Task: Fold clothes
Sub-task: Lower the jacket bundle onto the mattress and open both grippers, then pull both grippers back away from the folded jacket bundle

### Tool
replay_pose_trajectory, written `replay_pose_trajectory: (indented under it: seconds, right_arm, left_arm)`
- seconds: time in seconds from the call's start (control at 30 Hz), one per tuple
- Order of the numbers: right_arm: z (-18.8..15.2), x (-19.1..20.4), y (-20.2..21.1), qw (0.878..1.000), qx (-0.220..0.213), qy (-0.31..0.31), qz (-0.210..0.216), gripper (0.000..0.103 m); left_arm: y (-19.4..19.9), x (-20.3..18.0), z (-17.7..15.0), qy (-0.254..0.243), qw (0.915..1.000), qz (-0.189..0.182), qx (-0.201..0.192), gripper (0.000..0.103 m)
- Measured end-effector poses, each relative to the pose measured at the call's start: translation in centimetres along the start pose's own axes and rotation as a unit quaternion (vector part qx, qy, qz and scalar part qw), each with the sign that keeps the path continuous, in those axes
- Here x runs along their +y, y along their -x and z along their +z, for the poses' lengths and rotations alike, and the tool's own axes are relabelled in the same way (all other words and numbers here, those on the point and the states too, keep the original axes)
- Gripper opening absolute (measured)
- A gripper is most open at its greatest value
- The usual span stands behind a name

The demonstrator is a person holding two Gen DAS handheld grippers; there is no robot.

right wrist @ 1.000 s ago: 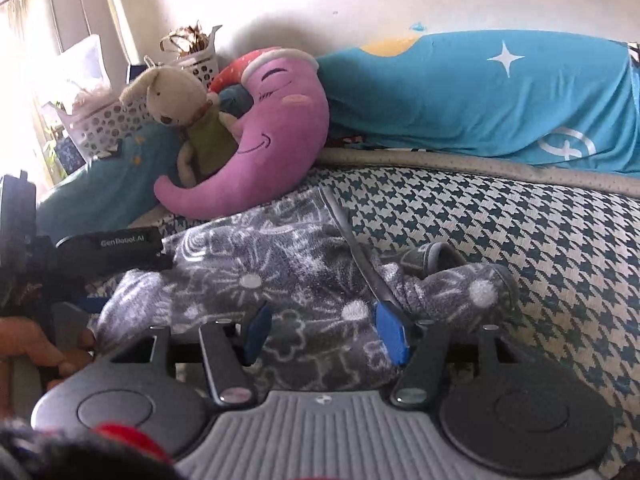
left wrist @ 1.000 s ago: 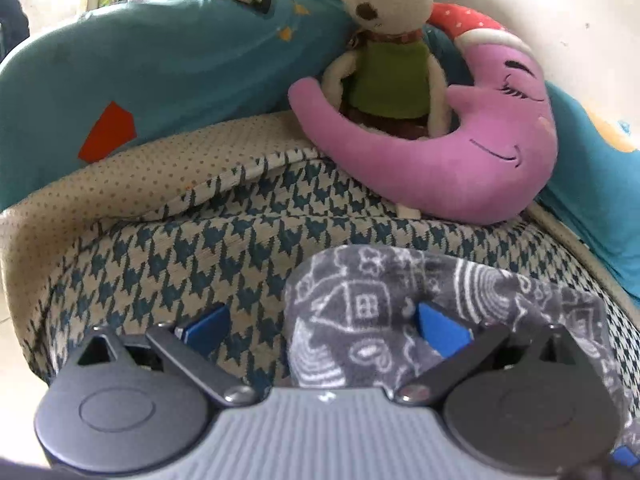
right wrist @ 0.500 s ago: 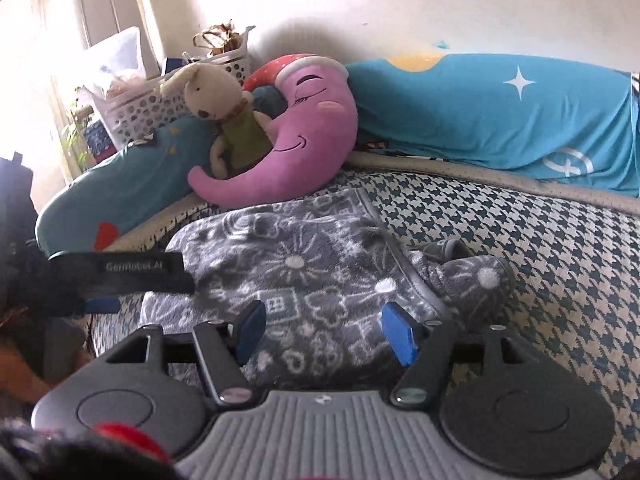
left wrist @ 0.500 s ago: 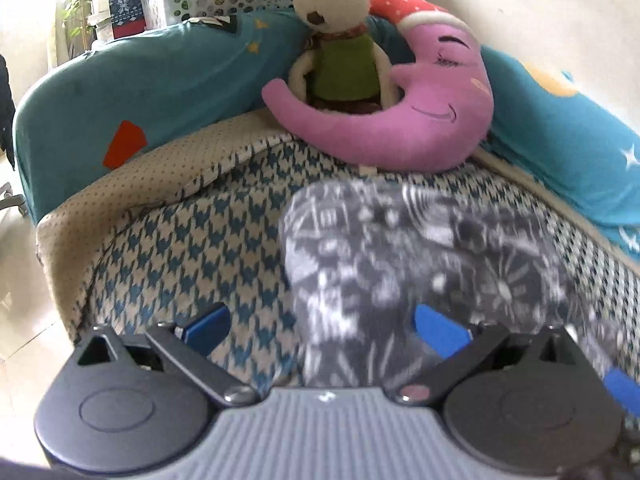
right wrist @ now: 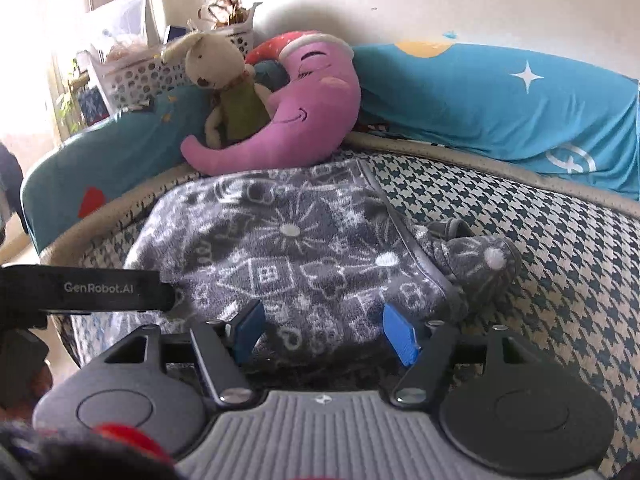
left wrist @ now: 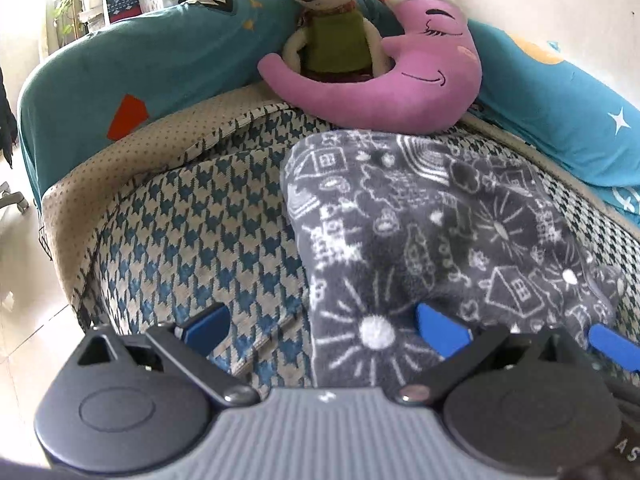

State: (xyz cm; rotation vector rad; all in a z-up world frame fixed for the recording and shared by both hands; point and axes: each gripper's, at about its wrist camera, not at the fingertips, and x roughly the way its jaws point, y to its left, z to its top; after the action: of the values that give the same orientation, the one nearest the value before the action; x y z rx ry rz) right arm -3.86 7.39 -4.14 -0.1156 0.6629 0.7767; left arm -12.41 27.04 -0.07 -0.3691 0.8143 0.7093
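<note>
Since the earlier frames both grippers have drawn back toward the near edge, and more of the grey patterned garment [left wrist: 440,224] now shows, spread flatter across the houndstooth cover [left wrist: 208,216] of the bed. Largest in view is that blue-and-cream cover, bordered at the far side by teal cushions [right wrist: 500,100]. On it, near the middle, lies the garment, its far edge just beside the pink moon pillow [left wrist: 384,84], with a bunched end [right wrist: 480,260] pushed out to the right. A plush rabbit [left wrist: 332,28] in a green vest leans against the pillow. The left gripper [left wrist: 320,324] sits low over the near-left edge of the garment, its blue pads wide apart, one over bare cover and one over cloth, holding nothing. The right gripper [right wrist: 326,332] points along the garment's near edge, its pads also spread wide with fabric lying between them, not pinched. The left tool's dark body [right wrist: 88,288] shows at the left of the right wrist view.
</note>
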Motion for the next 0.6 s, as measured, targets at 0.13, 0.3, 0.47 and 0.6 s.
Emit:
replay_pose_trajectory:
  seconds: [0.13,0.3,0.47,0.6]
  right_arm:
    - [-0.1,0.0,-0.5,1.000,0.005,0.003,0.001,0.068]
    - [-0.1,0.1,-1.1,1.000,0.013,0.004,0.000,0.071]
    - [-0.2,0.3,-1.3,1.000,0.011,0.014,-0.002,0.072]
    - [-0.2,0.2,-1.2,1.000,0.012,0.012,0.001,0.072]
  left_arm:
    - [-0.4,-0.3,-0.4,-0.003,1.0000,0.003,0.001,0.103]
    - [-1.0,-0.2,-0.7,0.004,1.0000,-0.003,0.007,0.103]
    - [-1.5,-0.4,-1.1,0.006,1.0000,-0.003,0.006,0.103]
    - [-1.6,-0.4,-1.2,0.008,0.9999,-0.003,0.007,0.103]
